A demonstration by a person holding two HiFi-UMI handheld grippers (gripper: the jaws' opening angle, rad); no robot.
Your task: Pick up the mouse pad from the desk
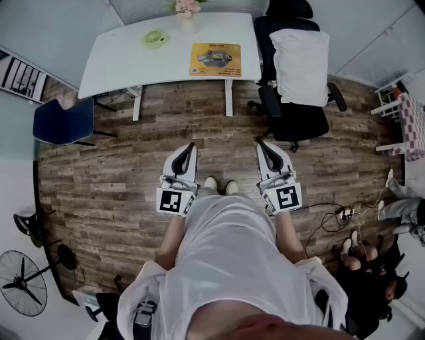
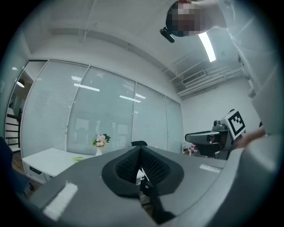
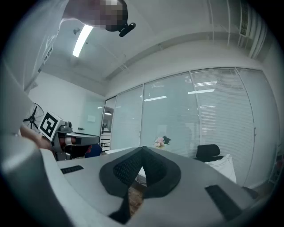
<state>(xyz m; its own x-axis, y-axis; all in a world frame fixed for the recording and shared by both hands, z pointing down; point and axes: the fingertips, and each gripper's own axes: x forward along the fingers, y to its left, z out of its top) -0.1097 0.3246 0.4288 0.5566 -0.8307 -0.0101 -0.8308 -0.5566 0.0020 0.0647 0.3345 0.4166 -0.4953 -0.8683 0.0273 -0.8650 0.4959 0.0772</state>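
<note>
Standing on the wood floor (image 1: 133, 179), a person holds 2 tools level, well short of the white table (image 1: 119, 60). The left tool (image 1: 191, 147) has its jaws pressed together with nothing between them, and the right tool (image 1: 261, 145) is the same, tips meeting and empty. The mouse pad (image 1: 216, 60), yellow with a printed picture, lies flat on the table's right part, near the front edge, untouched. A vase (image 1: 188, 25) with pink flowers (image 1: 186, 6) in it stands at the table's far edge, and a small green object (image 1: 155, 38) lies left of it. A black office chair (image 1: 295, 113) carrying a white cushion (image 1: 302, 66) stands right of the table; a blue chair (image 1: 63, 121) stands at its left.
</note>
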